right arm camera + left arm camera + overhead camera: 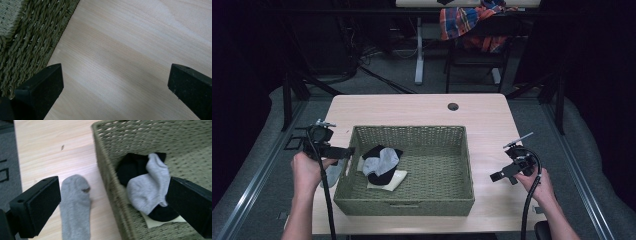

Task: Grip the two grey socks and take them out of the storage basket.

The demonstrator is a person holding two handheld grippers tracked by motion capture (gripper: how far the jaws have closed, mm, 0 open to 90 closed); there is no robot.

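A green woven basket (407,129) stands in the middle of the wooden table (412,107). In its left part lie a grey sock (381,161), a black sock (382,176) and a cream sock (393,181) in a small heap. Another grey sock (333,172) lies flat on the table just left of the basket. My left gripper (346,152) hovers over the basket's left rim, open and holding nothing. In the left gripper view its jaws straddle the rim (110,150), with the loose grey sock (75,207) on one side and the heaped grey sock (147,190) on the other. My right gripper (502,175) is open over bare table right of the basket.
The table has a cable hole (453,106) near its far edge. Behind the table stands a chair draped with a plaid cloth (467,20). In the right gripper view, the basket's outer wall (27,37) lies to the left of the bare wood (137,37).
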